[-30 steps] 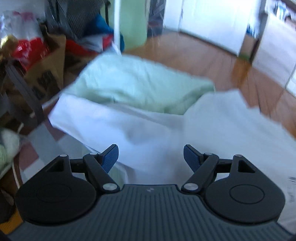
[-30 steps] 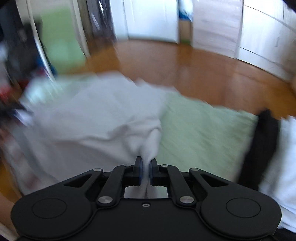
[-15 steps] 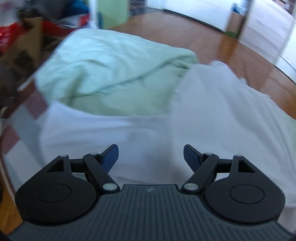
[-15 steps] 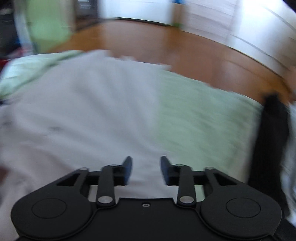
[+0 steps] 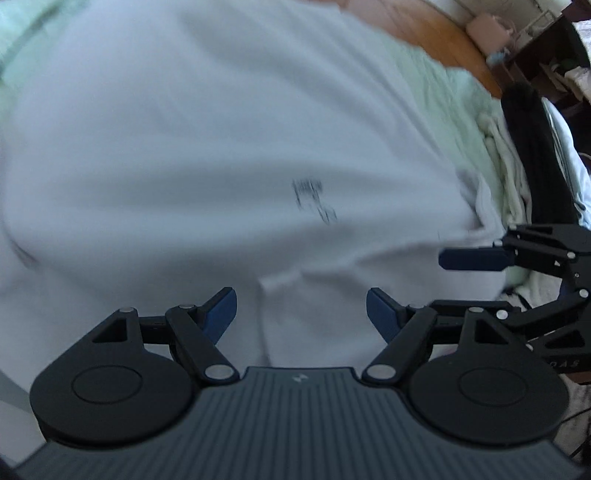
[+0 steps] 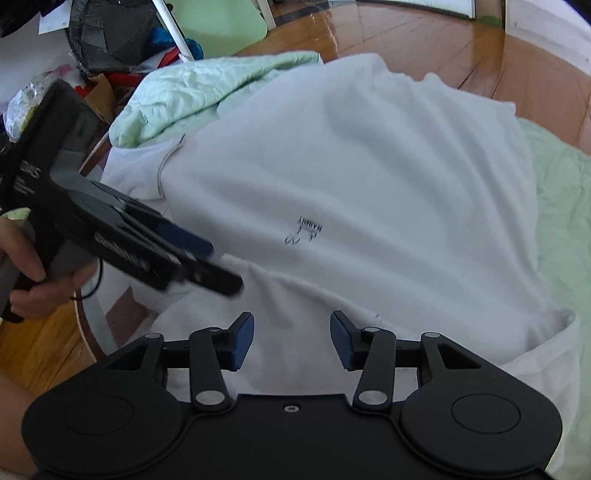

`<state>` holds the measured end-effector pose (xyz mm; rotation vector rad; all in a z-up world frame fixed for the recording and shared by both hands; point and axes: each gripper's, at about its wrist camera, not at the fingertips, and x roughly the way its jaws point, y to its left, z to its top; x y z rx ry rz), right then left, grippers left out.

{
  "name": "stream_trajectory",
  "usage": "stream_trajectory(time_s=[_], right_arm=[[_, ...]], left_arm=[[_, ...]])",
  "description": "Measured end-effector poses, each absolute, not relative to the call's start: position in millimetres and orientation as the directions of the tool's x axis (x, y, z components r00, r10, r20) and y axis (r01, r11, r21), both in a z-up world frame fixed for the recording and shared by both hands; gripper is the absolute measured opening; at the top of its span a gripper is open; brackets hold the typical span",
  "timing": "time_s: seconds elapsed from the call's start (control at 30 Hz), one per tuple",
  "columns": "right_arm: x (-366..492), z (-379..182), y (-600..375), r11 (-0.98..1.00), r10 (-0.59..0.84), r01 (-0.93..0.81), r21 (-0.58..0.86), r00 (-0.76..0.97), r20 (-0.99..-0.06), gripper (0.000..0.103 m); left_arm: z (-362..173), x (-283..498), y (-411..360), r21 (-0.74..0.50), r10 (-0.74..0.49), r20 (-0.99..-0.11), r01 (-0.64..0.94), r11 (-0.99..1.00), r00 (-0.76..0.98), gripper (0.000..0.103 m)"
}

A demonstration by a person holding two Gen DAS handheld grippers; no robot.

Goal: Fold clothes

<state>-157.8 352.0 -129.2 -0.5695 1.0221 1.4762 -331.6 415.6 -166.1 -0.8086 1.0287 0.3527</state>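
A white shirt [image 6: 351, 177] with a small dark print [image 6: 308, 232] lies spread over a pale green blanket [image 6: 207, 88]; it also fills the left wrist view [image 5: 221, 147]. My left gripper [image 5: 301, 314] is open and empty just above the shirt's near edge; it also shows from the side in the right wrist view [image 6: 207, 258]. My right gripper [image 6: 291, 339] is open and empty over the shirt's near hem; one of its blue fingers [image 5: 472, 258] shows at the right of the left wrist view.
A dark garment [image 5: 532, 155] lies at the blanket's right side. Bags and clutter [image 6: 103, 40] stand at the far left beside a white pole [image 6: 173, 29]. Wooden floor [image 6: 424, 33] lies beyond the blanket.
My right gripper let go of the white shirt and opened. Both grippers swung over the shirt's middle, which now lies flatter and spread out.
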Motion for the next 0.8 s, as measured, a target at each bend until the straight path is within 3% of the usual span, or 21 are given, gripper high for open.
stream_trajectory(time_s=[0.03,0.1,0.2,0.43,0.67,0.8], right_arm=[[-159.6,-131.1,352.3,0.078,0.527,-0.962,0.262,-0.183,-0.830,0.052],[-162.1,-132.8,349.1,0.081,0.520,-0.967,0.241,-0.165,-0.838,0.052],[-163.4,-135.5,344.9,0.089,0.508,-0.968,0.234,-0.158,-0.846,0.052],[-167.2,-138.8,338.8,0.081,0.510,-0.969,0.232,-0.160,-0.845,0.052],[-169.9,-125.5,337.8,0.071,0.560,-0.971,0.227,-0.150,-0.815,0.064],[-163.3,-121.1,339.7,0.154,0.598,-0.973,0.174,-0.049,-0.800,0.066]], left_arm=[[-169.7,-332.0,413.6,-0.445,-0.119,-0.859,-0.609,0.657,0.499,0.061],[-172.8,-329.8,407.9,-0.453,-0.126,-0.855,-0.605,0.655,0.503,0.015],[-171.5,-324.8,403.0,-0.410,-0.094,-0.870,-0.604,0.684,0.484,0.006],[-144.6,-317.6,402.9,-0.423,-0.089,-0.842,-0.550,0.721,0.531,0.006],[-116.8,-287.4,402.6,-0.523,-0.169,-0.770,-0.457,0.719,0.616,0.006],[-97.7,-266.1,397.0,-0.563,-0.207,-0.717,-0.379,0.734,0.665,0.006]])
